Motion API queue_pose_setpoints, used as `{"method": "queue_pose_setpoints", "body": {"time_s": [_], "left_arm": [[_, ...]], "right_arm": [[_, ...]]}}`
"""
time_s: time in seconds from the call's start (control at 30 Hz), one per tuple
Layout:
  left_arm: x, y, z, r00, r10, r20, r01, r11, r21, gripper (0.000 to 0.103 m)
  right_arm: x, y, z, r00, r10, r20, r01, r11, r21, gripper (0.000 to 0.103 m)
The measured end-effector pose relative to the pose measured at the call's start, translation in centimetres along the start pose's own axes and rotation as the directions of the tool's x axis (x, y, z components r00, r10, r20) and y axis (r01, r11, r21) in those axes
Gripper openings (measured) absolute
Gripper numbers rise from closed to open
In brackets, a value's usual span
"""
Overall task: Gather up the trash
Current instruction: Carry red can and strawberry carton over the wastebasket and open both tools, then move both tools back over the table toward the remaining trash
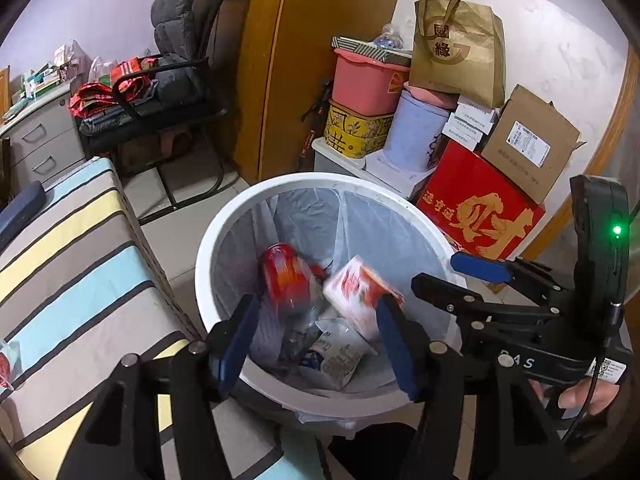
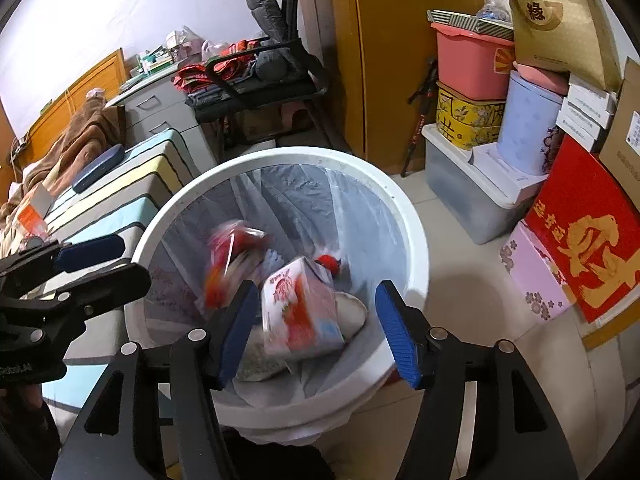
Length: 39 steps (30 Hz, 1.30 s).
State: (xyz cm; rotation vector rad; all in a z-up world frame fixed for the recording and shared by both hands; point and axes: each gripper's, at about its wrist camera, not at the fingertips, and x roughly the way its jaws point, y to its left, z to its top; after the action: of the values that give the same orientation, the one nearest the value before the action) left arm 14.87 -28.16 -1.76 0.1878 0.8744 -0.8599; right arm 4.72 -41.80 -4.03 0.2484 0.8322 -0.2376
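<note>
Both claws, left (image 1: 316,344) and right (image 2: 318,332), gape empty over bin (image 2: 416,240); carton (image 2: 300,308) and wrapper (image 2: 228,256) dropping in. Next: fetch more trash.

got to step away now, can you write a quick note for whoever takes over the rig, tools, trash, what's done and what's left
Left tool: open, nothing held, above the white bin.
Right tool: open, nothing held, above the same bin.
Trash: a red wrapper and a red and white carton, both motion-blurred, are inside the bin over older rubbish in the liner.
Done: both pieces released into the bin.
Left: another red and clear wrapper lies on the striped cushion beside the bin; it looks like the next pick.
</note>
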Motion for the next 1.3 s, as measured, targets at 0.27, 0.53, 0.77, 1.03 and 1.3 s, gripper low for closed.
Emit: {"method": "queue_pose_setpoints", "body": {"time_s": [0.27,0.53,0.77,1.03,1.3], "left_arm": [[-2.5,0.8,-0.7,0.999,0.040,0.035,-0.040,0.999,-0.009,0.063],[-5.3,1.8,-1.9,0.996,0.057,0.073,-0.054,0.998,-0.038,0.063],[-7.8,3.1,-3.1,0.990,0.090,0.105,-0.083,0.994,-0.070,0.063],[-11.0,5.0,-5.3,0.976,0.164,0.145,-0.149,0.983,-0.105,0.063],[-13.7,7.6,-7.0,0.960,0.221,0.170,-0.193,0.967,-0.168,0.063]], "right_arm": [[-1.5,1.0,-0.2,0.999,0.004,0.043,-0.004,1.000,-0.006,0.063],[-2.6,2.4,-0.3,0.997,0.016,0.074,-0.015,1.000,-0.023,0.063],[-3.8,4.4,-0.6,0.994,0.038,0.106,-0.033,0.998,-0.052,0.063],[-4.4,7.3,-1.0,0.989,0.083,0.126,-0.071,0.993,-0.096,0.063],[-4.4,10.5,-1.2,0.984,0.127,0.126,-0.109,0.984,-0.141,0.063]]}}
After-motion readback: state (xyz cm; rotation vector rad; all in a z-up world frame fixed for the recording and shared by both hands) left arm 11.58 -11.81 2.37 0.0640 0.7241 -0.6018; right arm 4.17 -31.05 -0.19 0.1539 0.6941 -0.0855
